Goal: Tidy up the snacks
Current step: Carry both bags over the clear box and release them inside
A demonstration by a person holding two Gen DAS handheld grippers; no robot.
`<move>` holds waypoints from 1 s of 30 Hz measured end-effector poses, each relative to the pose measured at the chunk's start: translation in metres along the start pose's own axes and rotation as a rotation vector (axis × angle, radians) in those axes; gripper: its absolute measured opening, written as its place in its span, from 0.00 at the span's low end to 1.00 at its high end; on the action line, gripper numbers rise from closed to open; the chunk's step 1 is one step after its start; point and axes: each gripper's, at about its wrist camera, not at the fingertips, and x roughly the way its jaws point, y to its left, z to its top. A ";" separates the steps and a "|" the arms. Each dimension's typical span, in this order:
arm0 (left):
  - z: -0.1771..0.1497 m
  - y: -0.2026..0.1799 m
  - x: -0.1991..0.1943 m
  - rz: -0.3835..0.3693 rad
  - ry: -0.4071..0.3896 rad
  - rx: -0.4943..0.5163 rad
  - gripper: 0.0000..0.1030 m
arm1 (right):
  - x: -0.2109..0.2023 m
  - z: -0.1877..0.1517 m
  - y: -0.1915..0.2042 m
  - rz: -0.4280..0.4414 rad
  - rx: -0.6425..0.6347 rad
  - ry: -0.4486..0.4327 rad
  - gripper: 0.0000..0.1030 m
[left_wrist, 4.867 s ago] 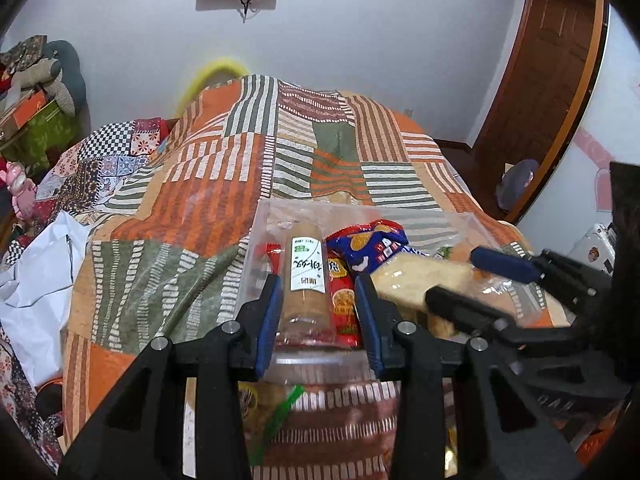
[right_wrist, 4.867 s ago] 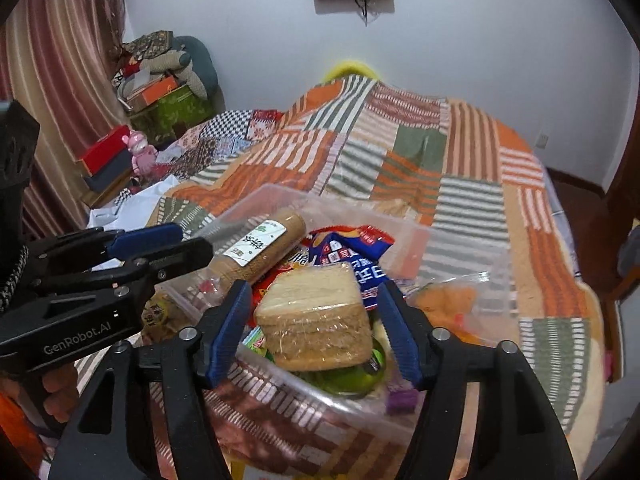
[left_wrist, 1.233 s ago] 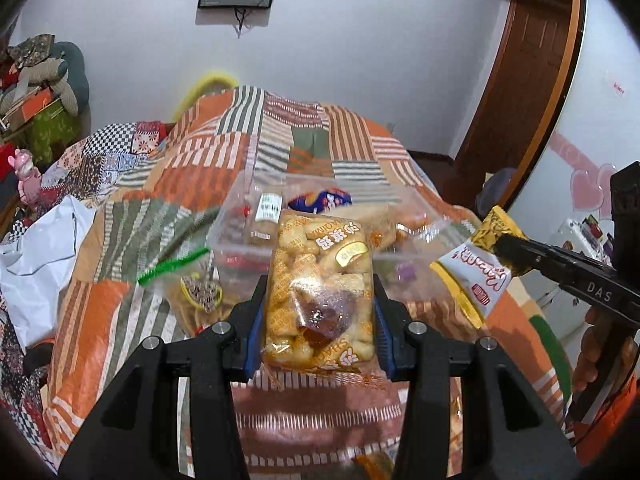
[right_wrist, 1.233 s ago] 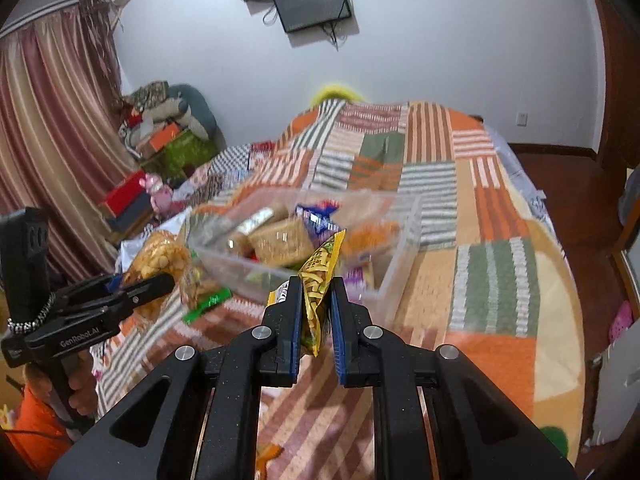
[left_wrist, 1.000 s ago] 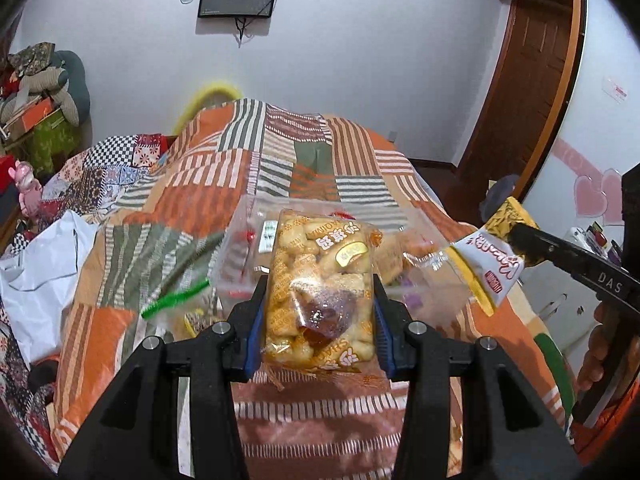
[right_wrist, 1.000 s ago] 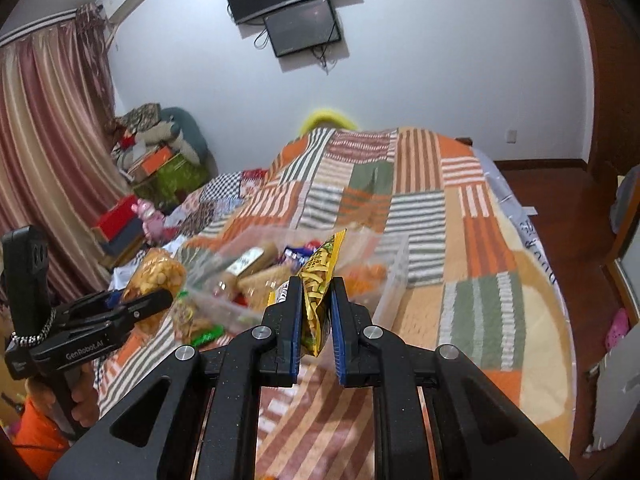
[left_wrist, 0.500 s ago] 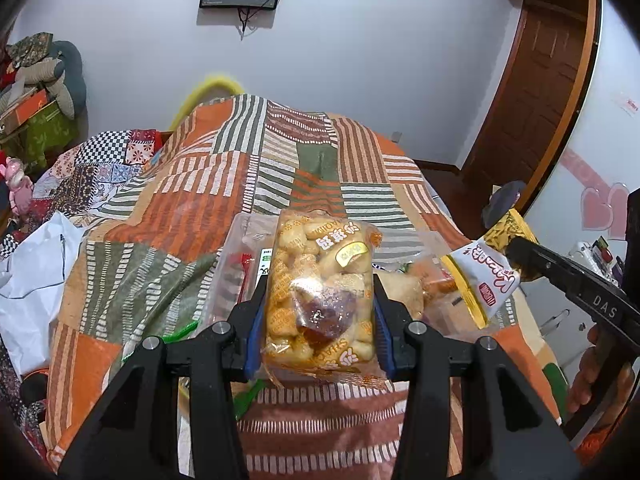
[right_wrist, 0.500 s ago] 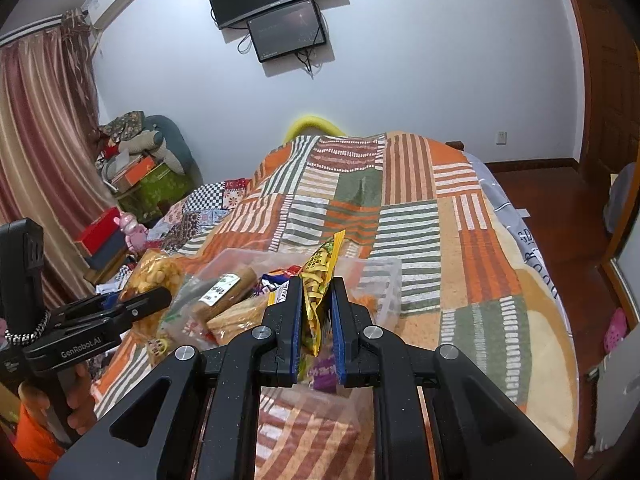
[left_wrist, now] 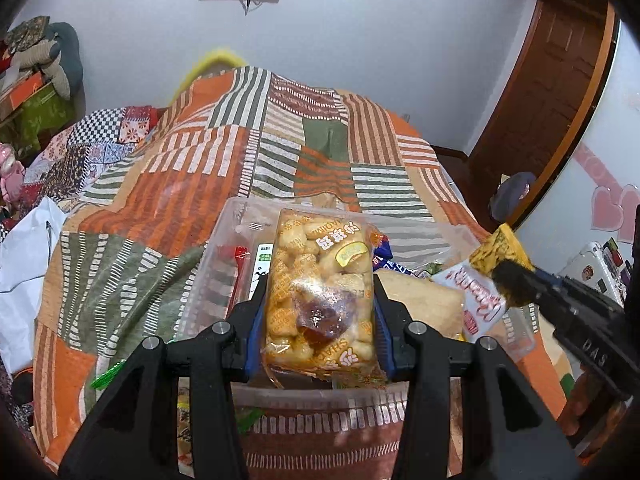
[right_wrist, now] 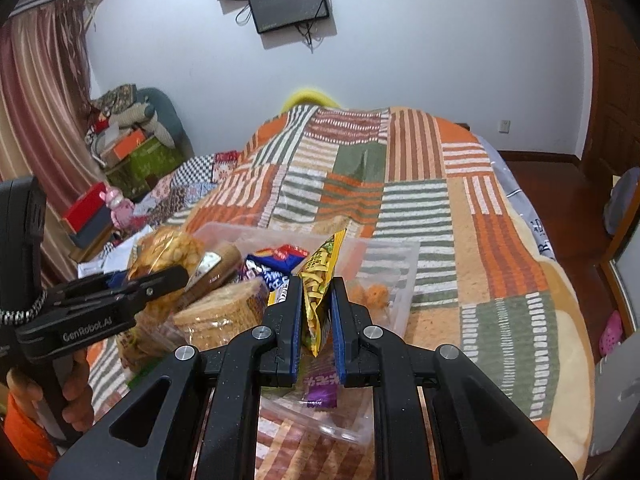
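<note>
Patchwork bed (left_wrist: 208, 168), both claws (left_wrist: 318, 312) (right_wrist: 314, 322) level over bin (right_wrist: 400, 276), gripping snacks

Clear bin (left_wrist: 230, 236) on quilted bed (left_wrist: 168, 200)

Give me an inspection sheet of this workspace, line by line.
Surface: patchwork striped quilt on a bed.
Job's things: clear plastic bin holding wrapped bread and other snacks.
Clutter: loose snack packs on the quilt beside the bin.
Grippers: left tongs shut on biscuit bag; right tongs shut on yellow snack packet; both over the bin.
Cables: wires hanging under the wall screen.
Surroundings: curtain, wooden door, piled boxes.
</note>
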 end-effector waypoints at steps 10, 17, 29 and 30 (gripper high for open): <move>-0.004 0.005 0.008 -0.011 0.050 -0.042 0.45 | 0.005 -0.001 -0.004 -0.024 -0.005 0.037 0.21; -0.006 0.001 -0.016 -0.007 0.026 -0.032 0.49 | -0.008 -0.006 0.000 -0.062 -0.023 0.025 0.57; -0.043 -0.002 -0.096 0.047 -0.038 0.016 0.75 | -0.067 -0.029 0.016 0.005 -0.023 0.027 0.84; -0.048 -0.001 -0.103 0.050 -0.039 0.016 0.76 | -0.068 -0.033 0.020 0.007 -0.033 0.035 0.84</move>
